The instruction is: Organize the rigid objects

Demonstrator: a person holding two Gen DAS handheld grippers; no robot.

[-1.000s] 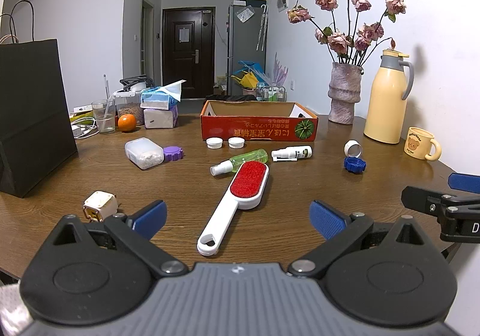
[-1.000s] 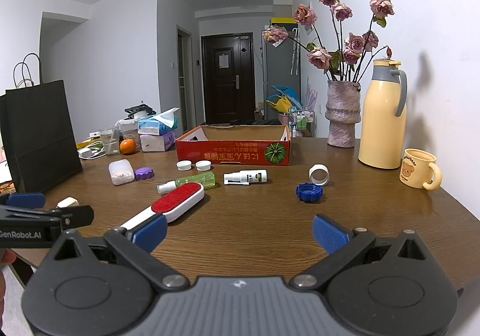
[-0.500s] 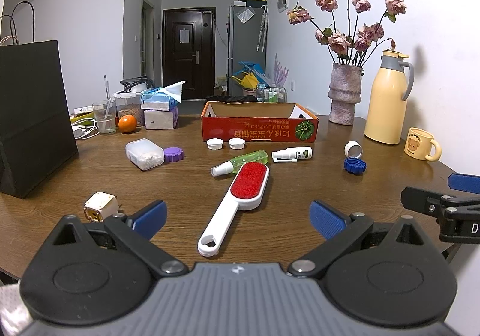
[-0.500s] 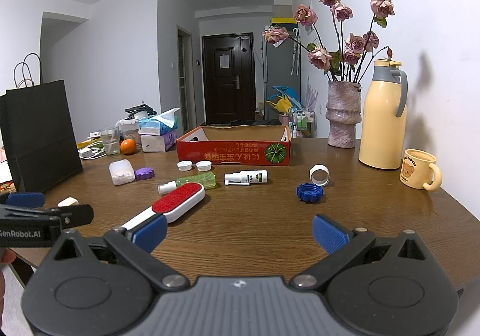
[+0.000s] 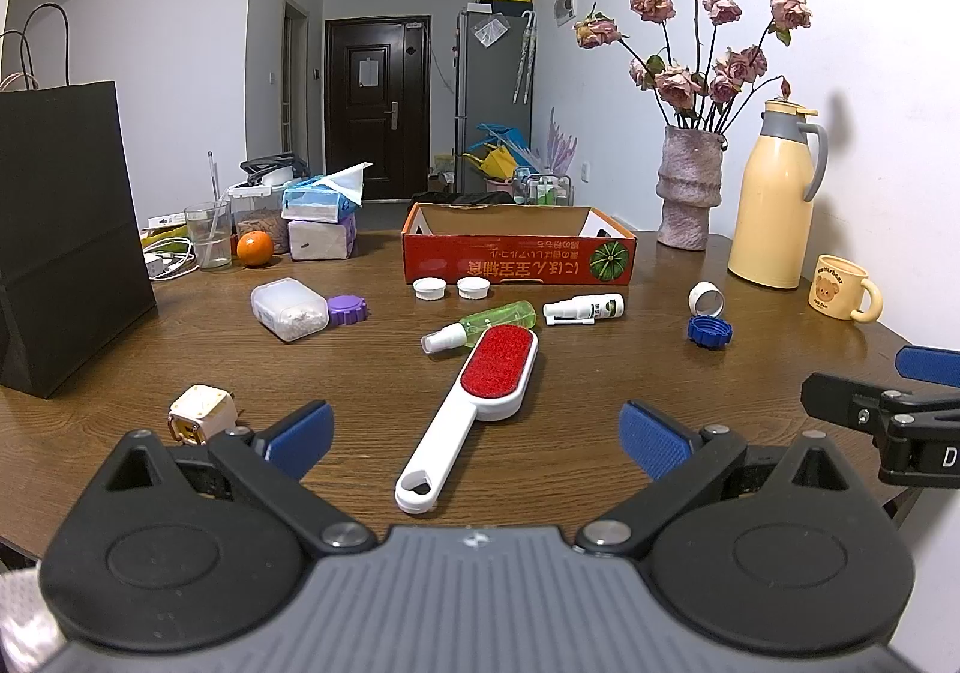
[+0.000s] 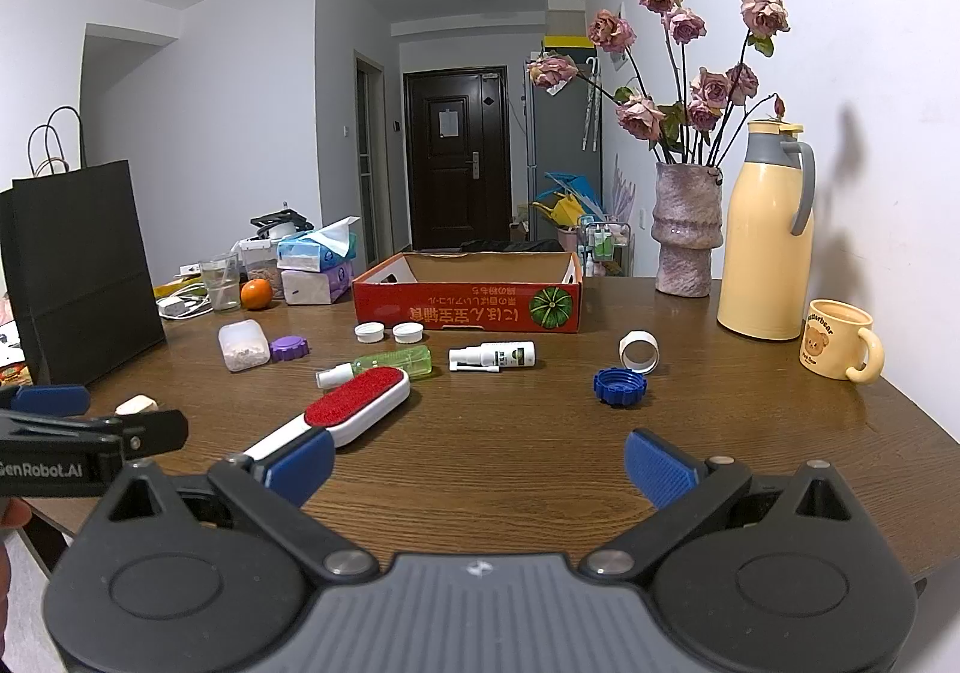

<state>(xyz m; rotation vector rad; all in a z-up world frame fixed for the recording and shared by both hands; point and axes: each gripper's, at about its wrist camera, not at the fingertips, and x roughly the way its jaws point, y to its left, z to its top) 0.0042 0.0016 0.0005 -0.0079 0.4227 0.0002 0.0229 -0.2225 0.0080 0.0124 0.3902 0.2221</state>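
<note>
While both tongs are gaping wide and empty, nothing is being gripped.
Left tongs point(image 5: 474, 436) are hovering over the brush point(image 5: 474, 403); right tongs point(image 6: 480, 466) are hanging above bare table point(image 6: 510, 433).

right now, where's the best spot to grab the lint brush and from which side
Probably the white handle of the lint brush, not the wide red head. It lies flat on the table, its handle end nearest the left claw, which is open. The handle is narrow and has bare wood on both sides, so come from above with the fingers across it, about midway along.
</note>
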